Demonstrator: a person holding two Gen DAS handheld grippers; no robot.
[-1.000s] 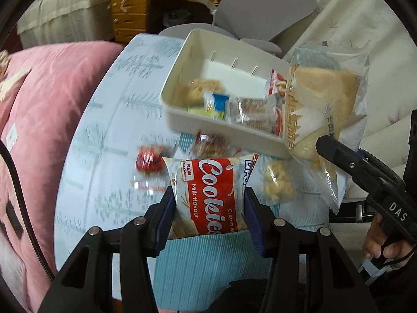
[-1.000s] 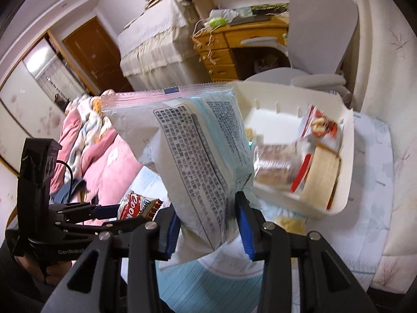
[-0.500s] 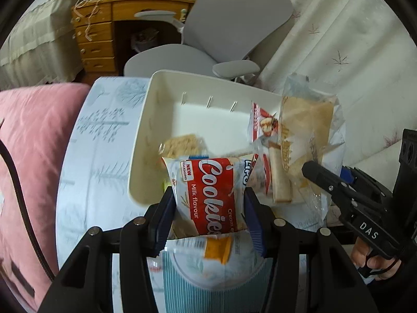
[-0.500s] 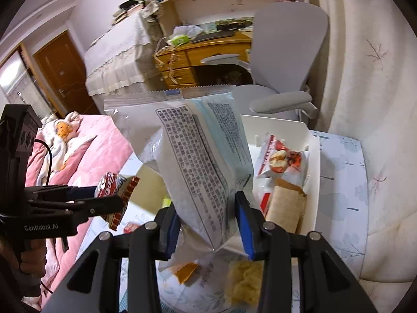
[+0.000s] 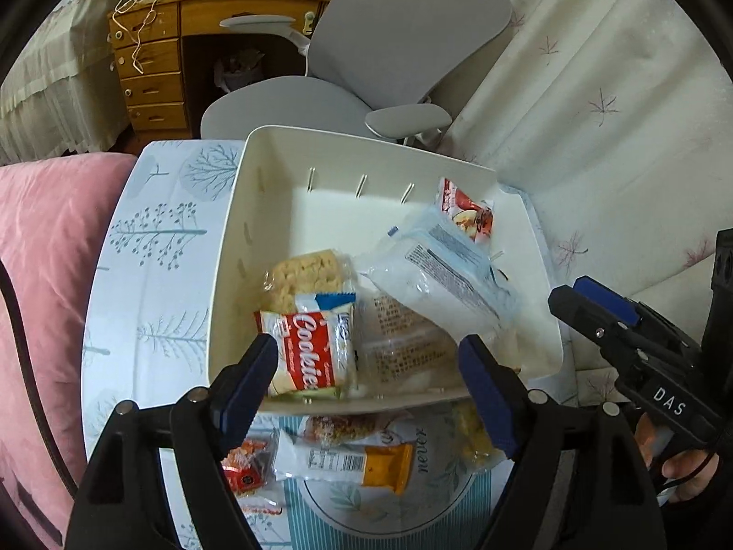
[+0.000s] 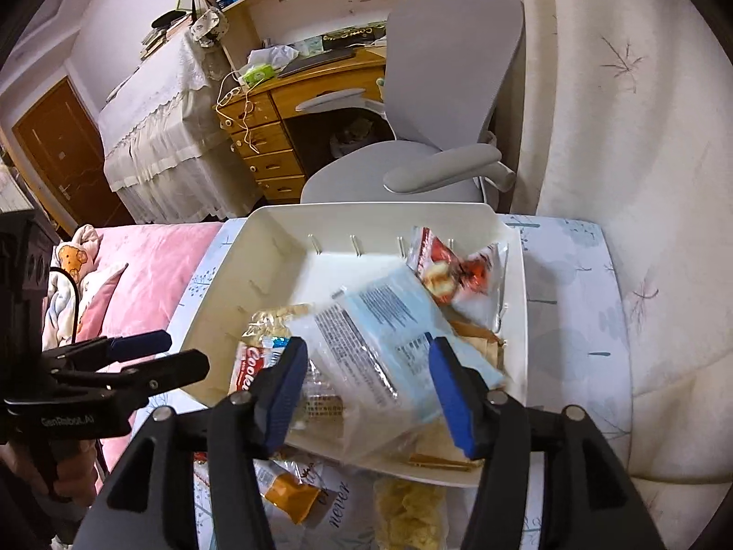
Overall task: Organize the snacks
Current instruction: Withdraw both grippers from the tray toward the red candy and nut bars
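Observation:
A white bin (image 5: pixel 229 275) stands on the tree-print table (image 5: pixel 151 252). The red Cookies pack (image 5: pixel 311 353) lies inside it by the near wall, free of my left gripper (image 5: pixel 366 389), whose jaws are opening just above. A clear bag with a blue label (image 6: pixel 375 330) drops slanted onto the bin's snacks between the pads of my right gripper (image 6: pixel 369 392), which are opening and do not press it. That bag (image 5: pixel 440 270) shows in the left wrist view too. Each gripper sees the other: the right gripper (image 5: pixel 595 316), the left gripper (image 6: pixel 137 357).
The bin also holds a pale cracker pack (image 5: pixel 307 275) and a red-and-white packet (image 5: pixel 467 211). In front of it lie an orange-ended packet (image 5: pixel 348 460), a red packet (image 5: pixel 243 463) and a yellow snack (image 6: pixel 407 513). Pink bedding (image 5: pixel 46 275) left, grey chair (image 5: pixel 403 46) behind.
Both grippers moved over the bin and opened. The Cookies pack left the left gripper and lies in the bin. The clear bag slipped from the right gripper into the bin.

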